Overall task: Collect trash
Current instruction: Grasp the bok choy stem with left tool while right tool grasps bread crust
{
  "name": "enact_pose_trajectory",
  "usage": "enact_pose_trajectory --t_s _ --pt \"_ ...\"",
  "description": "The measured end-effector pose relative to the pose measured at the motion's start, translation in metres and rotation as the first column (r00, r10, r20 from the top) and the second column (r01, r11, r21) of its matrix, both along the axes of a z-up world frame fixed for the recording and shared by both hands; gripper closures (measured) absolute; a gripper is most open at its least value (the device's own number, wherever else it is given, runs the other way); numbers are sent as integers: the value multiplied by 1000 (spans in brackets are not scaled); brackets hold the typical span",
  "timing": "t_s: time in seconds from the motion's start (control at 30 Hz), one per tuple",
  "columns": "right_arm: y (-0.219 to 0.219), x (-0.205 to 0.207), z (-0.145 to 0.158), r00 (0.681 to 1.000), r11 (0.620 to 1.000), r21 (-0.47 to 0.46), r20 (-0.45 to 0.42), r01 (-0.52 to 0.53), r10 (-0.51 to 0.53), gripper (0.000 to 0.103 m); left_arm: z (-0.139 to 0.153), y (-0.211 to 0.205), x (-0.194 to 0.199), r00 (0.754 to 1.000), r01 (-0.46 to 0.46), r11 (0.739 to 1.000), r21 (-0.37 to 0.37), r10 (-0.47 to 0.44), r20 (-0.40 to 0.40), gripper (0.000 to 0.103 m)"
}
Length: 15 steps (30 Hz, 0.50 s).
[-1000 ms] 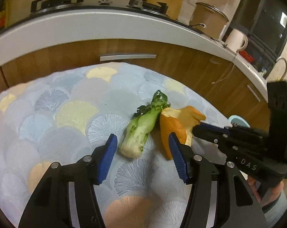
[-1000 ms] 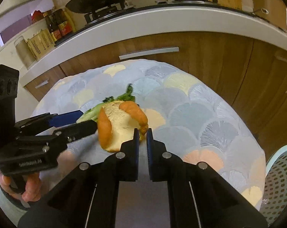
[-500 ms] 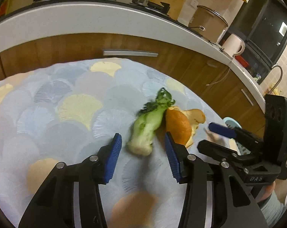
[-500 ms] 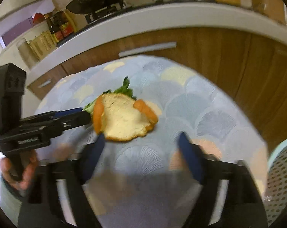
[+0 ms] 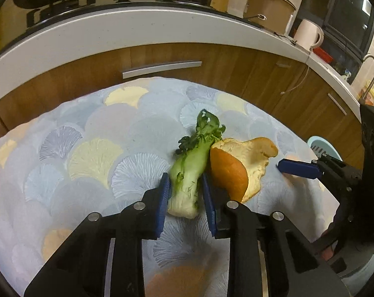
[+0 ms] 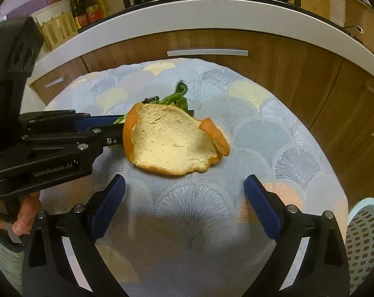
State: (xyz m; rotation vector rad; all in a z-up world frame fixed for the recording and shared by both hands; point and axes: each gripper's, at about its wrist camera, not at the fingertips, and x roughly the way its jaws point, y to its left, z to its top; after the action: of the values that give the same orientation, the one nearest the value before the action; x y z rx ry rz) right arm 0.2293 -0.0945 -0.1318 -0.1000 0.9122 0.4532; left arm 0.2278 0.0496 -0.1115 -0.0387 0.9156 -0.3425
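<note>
A green bok choy stalk [image 5: 189, 173] lies on the patterned tablecloth [image 5: 93, 148], with a large orange peel [image 5: 236, 168] touching its right side. My left gripper [image 5: 185, 193] has its blue pads closed against the stalk's pale base. In the right wrist view the peel [image 6: 172, 141] lies white side up, with the bok choy leaves [image 6: 177, 96] behind it. My right gripper [image 6: 184, 198] is wide open and empty, just in front of the peel, and also shows in the left wrist view [image 5: 298, 168].
A pale blue perforated basket [image 6: 364, 235] stands beyond the table's right edge and also shows in the left wrist view [image 5: 320, 146]. Wooden cabinets [image 6: 261, 49] under a white counter run close behind the table.
My left gripper moved forward and closed on the bok choy stalk. My right gripper opened, let go of the orange peel and drew back from it.
</note>
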Motion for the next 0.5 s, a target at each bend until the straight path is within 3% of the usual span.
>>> enact_pose_trajectory --t_s 0.23,0.33,0.4,0.43,0.5 --pt "22 11 0 999 996 -80 4 38 -38 7 10 48 -33 981 -185 979 -86 188 37 81" --pt "34 13 -1 1000 994 -109 15 27 -25 6 8 67 -42 970 -221 961 -167 234 68 80" --pt "36 16 0 999 994 -104 13 44 -43 7 6 70 -42 966 -236 956 -177 250 65 80" --pt "36 18 0 999 994 -101 15 50 -49 9 9 69 -44 963 -237 956 -170 254 85 80" --pt "32 16 4 998 996 -72 36 52 -49 30 12 67 -49 964 -223 961 -166 243 112 80"
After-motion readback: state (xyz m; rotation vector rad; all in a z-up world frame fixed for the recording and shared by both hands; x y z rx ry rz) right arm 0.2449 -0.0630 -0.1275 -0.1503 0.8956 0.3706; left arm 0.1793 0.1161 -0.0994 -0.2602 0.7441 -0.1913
